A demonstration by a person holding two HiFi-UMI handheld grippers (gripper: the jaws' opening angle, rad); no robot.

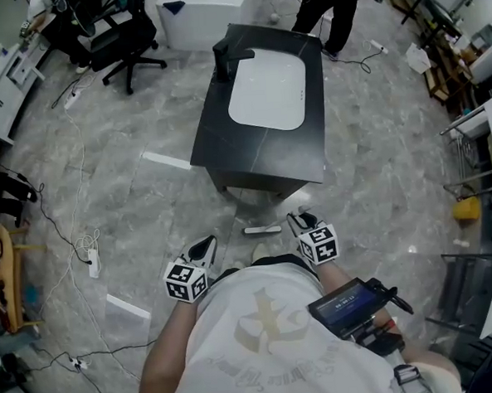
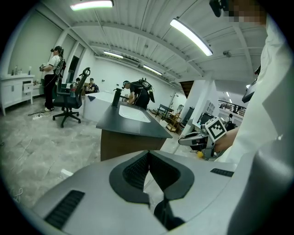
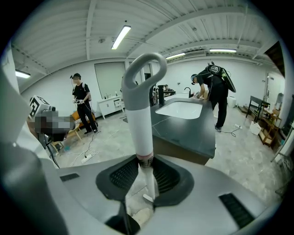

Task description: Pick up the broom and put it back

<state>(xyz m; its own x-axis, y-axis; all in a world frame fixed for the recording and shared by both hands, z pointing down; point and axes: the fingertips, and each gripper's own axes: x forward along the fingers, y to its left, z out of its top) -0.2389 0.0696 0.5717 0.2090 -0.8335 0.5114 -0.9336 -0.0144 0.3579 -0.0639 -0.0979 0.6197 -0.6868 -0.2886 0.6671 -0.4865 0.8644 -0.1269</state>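
The broom (image 3: 140,114) has a white shaft topped by a grey loop, and it stands nearly upright. My right gripper (image 3: 146,161) is shut on the shaft just under a dark printed band, and the thinner lower shaft runs down to the floor. From the head view the right gripper (image 1: 300,221) is low in front of the person, and a short grey-and-white bar (image 1: 261,230) beside it looks like the broom's top end. My left gripper (image 2: 148,156) has its pads meeting at the tips with nothing between them. It hangs to the left (image 1: 205,249), apart from the broom.
A black counter (image 1: 226,143) with a white sink (image 1: 268,89) and a dark faucet (image 1: 225,56) stands just ahead. An office chair (image 1: 124,41) is at the far left. Cables and a power strip (image 1: 93,262) lie on the grey floor at left. A person (image 1: 330,12) stands beyond the counter.
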